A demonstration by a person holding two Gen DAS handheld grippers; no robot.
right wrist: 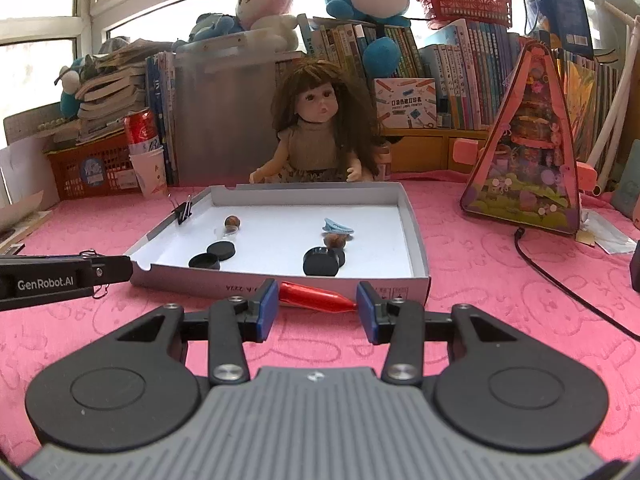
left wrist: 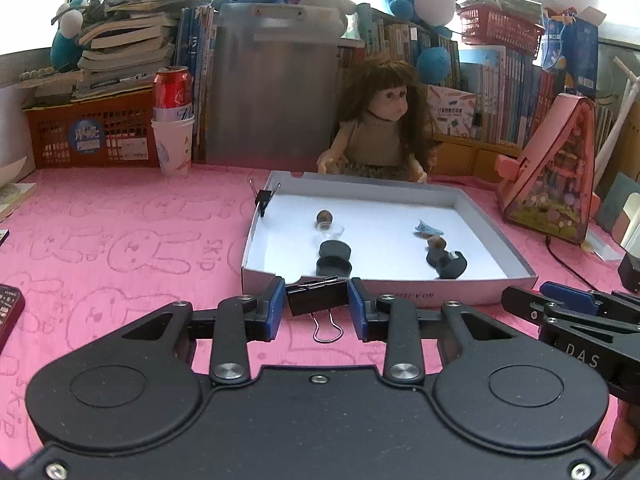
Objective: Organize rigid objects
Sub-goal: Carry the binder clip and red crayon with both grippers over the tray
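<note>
Two handheld grippers sit low over a pink tablecloth [left wrist: 120,240], just in front of a shallow white box [left wrist: 516,254]. The left gripper [left wrist: 317,300] is clenched on a black binder clip [left wrist: 316,298], its wire handle hanging toward 6 o'clock, just short of the box's near wall. The right gripper [right wrist: 316,306] is spread wide around a red pen-like object [right wrist: 316,296] lying on the cloth against the box front; whether its pads touch it is unclear. Inside the box lie black round caps [left wrist: 334,258], brown nuts and a blue scrap, and another clip is fastened to the rim at 10 o'clock. Likely risks: the clip's handle catching the wall as it crosses, or the red object rolling away from an off-centre squeeze.
</note>
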